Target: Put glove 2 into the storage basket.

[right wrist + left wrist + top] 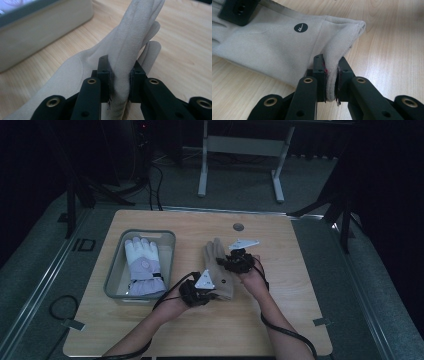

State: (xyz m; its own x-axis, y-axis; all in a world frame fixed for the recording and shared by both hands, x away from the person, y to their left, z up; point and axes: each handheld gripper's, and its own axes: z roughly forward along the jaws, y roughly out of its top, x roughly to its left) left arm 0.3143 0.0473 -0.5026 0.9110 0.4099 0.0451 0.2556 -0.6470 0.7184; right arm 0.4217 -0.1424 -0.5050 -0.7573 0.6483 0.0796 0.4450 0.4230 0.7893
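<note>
Black left gripper (331, 80) pinches beige glove (274, 47) cuff, right gripper (120, 80) clamps its fingers ahead; thin fabric could slip free.

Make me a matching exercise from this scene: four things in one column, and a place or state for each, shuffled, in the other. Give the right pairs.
Things:
1. beige glove
2. white and lilac glove
3. left gripper
4. right gripper

Places or states:
A. shut on the beige glove's cuff edge
B. lying in the grey bin
C. shut on the beige glove near its fingers
D. on the wooden table, held at both ends

Pairs: 1-D, 2-B, 3-A, 4-C
</note>
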